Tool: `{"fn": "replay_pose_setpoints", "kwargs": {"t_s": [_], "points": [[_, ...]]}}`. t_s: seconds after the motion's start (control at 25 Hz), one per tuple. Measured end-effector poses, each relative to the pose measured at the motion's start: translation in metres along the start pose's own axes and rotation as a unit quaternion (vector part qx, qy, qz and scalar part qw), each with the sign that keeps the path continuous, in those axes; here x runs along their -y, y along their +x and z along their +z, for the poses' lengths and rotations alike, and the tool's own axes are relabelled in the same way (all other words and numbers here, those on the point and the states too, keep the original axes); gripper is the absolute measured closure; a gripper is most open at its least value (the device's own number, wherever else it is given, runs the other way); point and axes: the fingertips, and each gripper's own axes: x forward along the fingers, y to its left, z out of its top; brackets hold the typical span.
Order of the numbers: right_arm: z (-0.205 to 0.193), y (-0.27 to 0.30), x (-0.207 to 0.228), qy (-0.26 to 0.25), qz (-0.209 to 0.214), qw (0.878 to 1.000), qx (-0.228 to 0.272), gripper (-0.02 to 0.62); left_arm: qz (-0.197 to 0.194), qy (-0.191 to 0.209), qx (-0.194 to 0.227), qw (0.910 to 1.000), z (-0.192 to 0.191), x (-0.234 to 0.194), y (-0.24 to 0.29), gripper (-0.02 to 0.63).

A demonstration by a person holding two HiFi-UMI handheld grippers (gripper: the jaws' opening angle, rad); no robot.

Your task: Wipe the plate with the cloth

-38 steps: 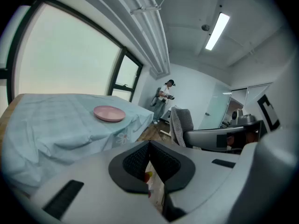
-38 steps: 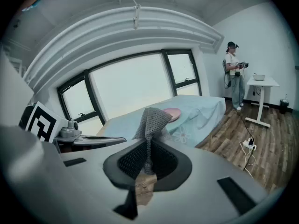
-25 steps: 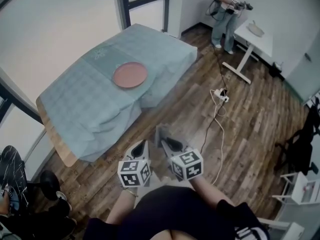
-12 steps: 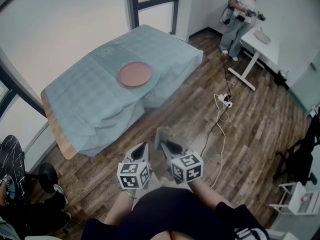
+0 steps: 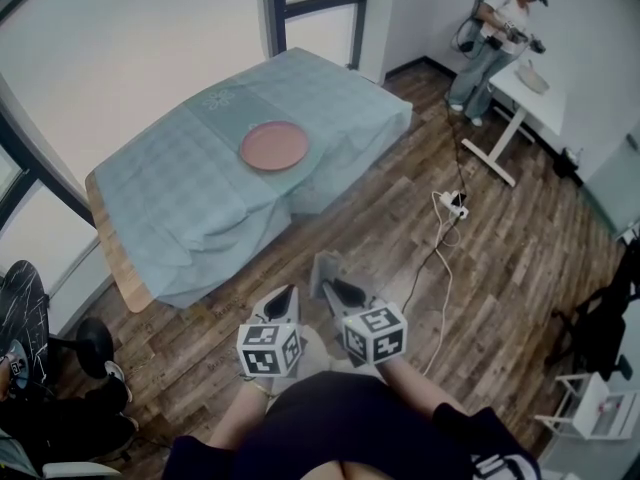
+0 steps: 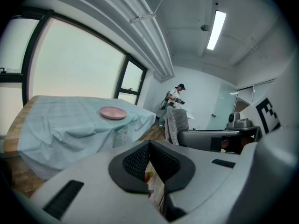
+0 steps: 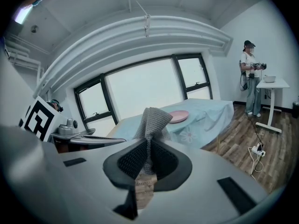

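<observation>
Wooden floor (image 5: 480,238) fills most of the head view, and a table stands at the upper left, its top hidden under a pale blue tablecloth (image 5: 190,188) that leaves only one bare wooden edge (image 5: 110,258) showing. The pink plate (image 5: 274,145) sits on the tablecloth near the middle of the table, well apart from both grippers at the bottom centre of the frame. The left gripper (image 5: 283,298) has its jaws pressed together with nothing between them. The right gripper (image 5: 335,290), just beside it, is clamped on the grey cloth (image 7: 153,120), which stands up out of the pads as a folded peak. From above, only a small grey piece of the cloth shows past the jaws. In the right gripper view the cloth covers the left rim of the plate. A dark top at the bottom edge hides most of both forearms. At the upper right a second person (image 5: 500,28) stands by a white desk (image 5: 520,83), small and hard to make out. A power strip (image 5: 452,203) lies on the floor with its cable trailing downward.
</observation>
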Motion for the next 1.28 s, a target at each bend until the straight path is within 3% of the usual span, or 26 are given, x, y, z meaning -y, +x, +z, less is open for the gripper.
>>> {"fn": "replay_pose_setpoints", "kwargs": {"t_s": [0.68, 1.28], "points": [[-0.001, 0.033, 0.024, 0.013, 0.007, 0.999, -0.030, 0.563, 0.020, -0.035, -0.012, 0.9991, -0.002, -0.025, 0.033, 0.592], [0.047, 0.099, 0.092, 0.013, -0.020, 0.999, -0.025, 0.563, 0.012, -0.034, -0.016, 0.9992, 0.046, -0.063, 0.124, 0.592]]}}
